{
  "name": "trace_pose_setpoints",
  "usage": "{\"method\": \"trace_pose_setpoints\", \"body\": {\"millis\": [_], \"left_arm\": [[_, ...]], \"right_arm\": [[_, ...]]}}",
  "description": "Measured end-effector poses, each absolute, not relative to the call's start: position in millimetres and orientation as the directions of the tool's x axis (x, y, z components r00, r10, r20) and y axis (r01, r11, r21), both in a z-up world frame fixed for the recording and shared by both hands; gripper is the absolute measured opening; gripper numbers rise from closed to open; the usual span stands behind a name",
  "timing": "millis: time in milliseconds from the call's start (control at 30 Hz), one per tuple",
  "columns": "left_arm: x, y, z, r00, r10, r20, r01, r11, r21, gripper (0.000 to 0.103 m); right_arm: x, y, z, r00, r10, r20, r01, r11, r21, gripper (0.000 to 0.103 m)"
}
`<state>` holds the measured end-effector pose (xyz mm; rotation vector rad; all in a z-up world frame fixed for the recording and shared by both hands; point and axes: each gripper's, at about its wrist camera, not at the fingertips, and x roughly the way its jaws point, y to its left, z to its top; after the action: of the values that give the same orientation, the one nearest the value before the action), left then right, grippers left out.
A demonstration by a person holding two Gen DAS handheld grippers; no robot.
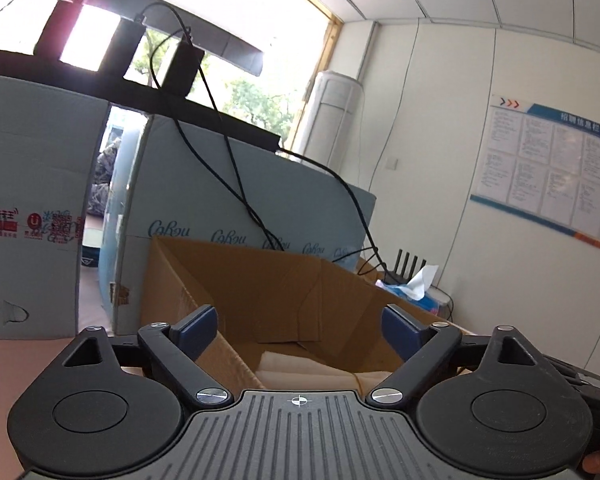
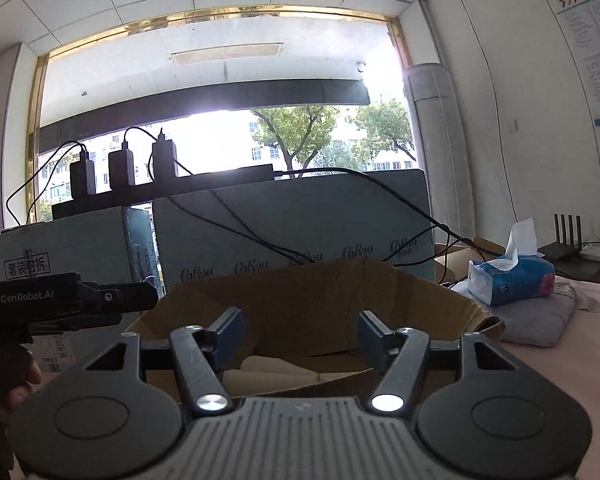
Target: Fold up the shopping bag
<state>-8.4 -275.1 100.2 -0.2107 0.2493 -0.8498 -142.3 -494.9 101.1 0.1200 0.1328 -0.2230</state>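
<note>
A bright window fills the upper middle of the frame, grey cartons below it, and a pink bench (image 2: 560,364) runs along the lower right. An open cardboard box (image 2: 312,300) sits at centre with pale folded shopping bags (image 2: 276,372) stacked inside. The left tool (image 1: 298,326) hangs released over the box, jaws wide and empty; the right tool (image 2: 300,336) is likewise spread with nothing between its fingers. The fold looks finished and stowed. To close well, lift both tools straight up, clear of the box walls, without dragging the top bag
</note>
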Motion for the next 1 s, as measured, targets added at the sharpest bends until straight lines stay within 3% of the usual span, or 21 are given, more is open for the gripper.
{"method": "trace_pose_setpoints", "body": {"millis": [133, 267, 533, 800, 1000], "left_arm": [[-31, -236, 107, 0.682, -0.731, -0.015, 0.701, 0.66, -0.269, 0.103], [-49, -194, 113, 0.714, -0.698, 0.059, 0.688, 0.683, -0.244, 0.103], [-73, -106, 107, 0.797, -0.578, 0.177, 0.604, 0.756, -0.252, 0.103], [-73, -47, 93, 0.887, -0.447, 0.117, 0.462, 0.854, -0.237, 0.103], [-63, -30, 79, 0.948, -0.316, -0.035, 0.311, 0.945, -0.098, 0.103]], "right_arm": [[-151, -463, 117, 0.978, -0.183, -0.099, 0.189, 0.98, 0.061, 0.093], [-156, -422, 131, 0.989, -0.136, -0.056, 0.137, 0.99, 0.016, 0.101], [-145, -344, 134, 0.997, -0.032, -0.066, 0.031, 0.999, -0.021, 0.103], [-120, -289, 110, 0.991, 0.081, -0.109, -0.079, 0.997, 0.025, 0.103], [-90, -269, 79, 0.967, 0.161, -0.196, -0.154, 0.987, 0.051, 0.103]]}}
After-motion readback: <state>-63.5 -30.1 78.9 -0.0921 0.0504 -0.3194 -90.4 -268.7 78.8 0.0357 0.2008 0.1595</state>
